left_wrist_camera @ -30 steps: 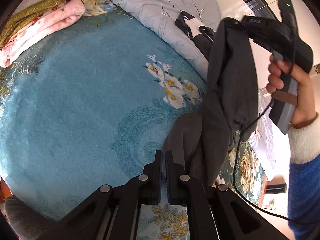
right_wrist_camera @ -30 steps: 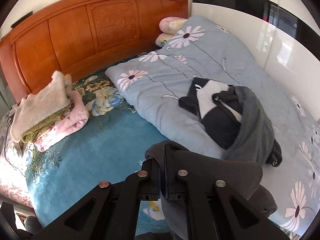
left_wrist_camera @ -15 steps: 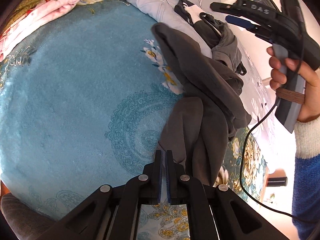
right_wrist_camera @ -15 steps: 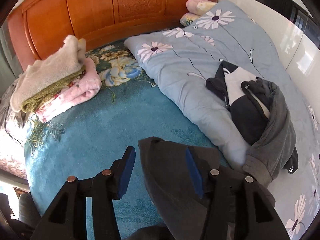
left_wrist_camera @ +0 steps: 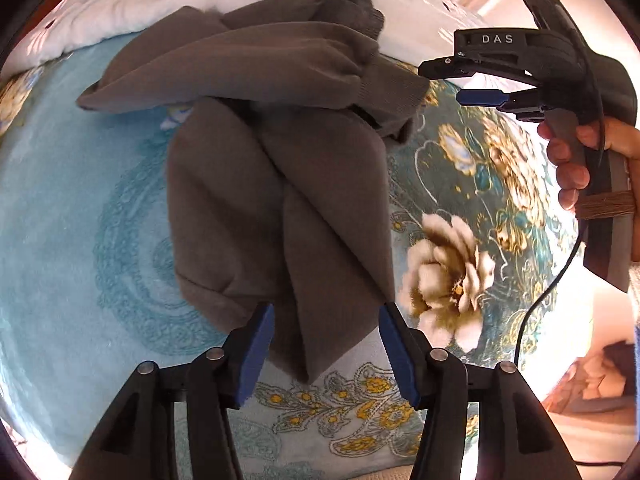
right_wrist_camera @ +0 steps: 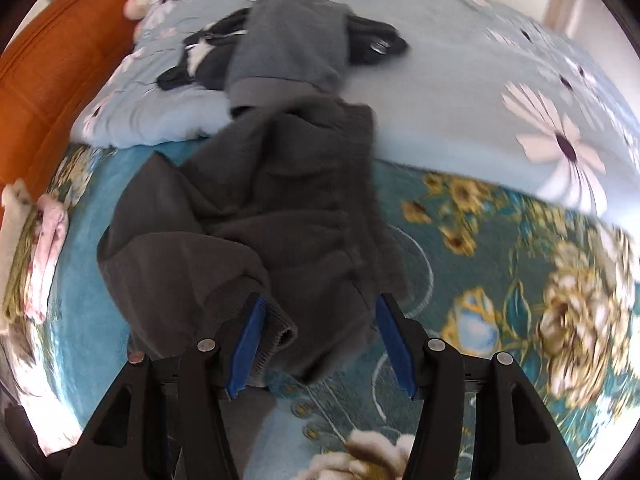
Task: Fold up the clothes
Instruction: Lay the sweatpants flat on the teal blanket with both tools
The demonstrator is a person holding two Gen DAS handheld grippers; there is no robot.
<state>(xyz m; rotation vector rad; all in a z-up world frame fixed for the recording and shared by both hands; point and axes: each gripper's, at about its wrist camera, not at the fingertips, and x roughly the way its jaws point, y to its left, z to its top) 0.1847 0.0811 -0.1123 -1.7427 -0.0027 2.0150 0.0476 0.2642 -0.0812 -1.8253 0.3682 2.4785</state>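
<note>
A dark grey garment [left_wrist_camera: 280, 184] lies rumpled on the teal flowered bedspread [left_wrist_camera: 80, 208], its upper part folded across. My left gripper [left_wrist_camera: 326, 350] is open, its jaws apart just over the garment's near corner, holding nothing. My right gripper [right_wrist_camera: 318, 344] is open and empty over the same garment [right_wrist_camera: 256, 216], a ribbed cuff [right_wrist_camera: 276, 328] lying against its left finger. The right gripper also shows in the left wrist view [left_wrist_camera: 460, 82], open beside the garment's right edge.
A light blue daisy quilt [right_wrist_camera: 460, 92] lies behind, with a grey sweater [right_wrist_camera: 288, 44] and a black-and-white garment [right_wrist_camera: 204, 52] on it. Folded pink and cream clothes [right_wrist_camera: 28, 252] are stacked at the left by the orange wooden headboard [right_wrist_camera: 44, 80].
Both grippers have let go of the dark grey garment and opened. It dropped from hanging in the air onto the bedspread, and both cameras have tilted down over it.
</note>
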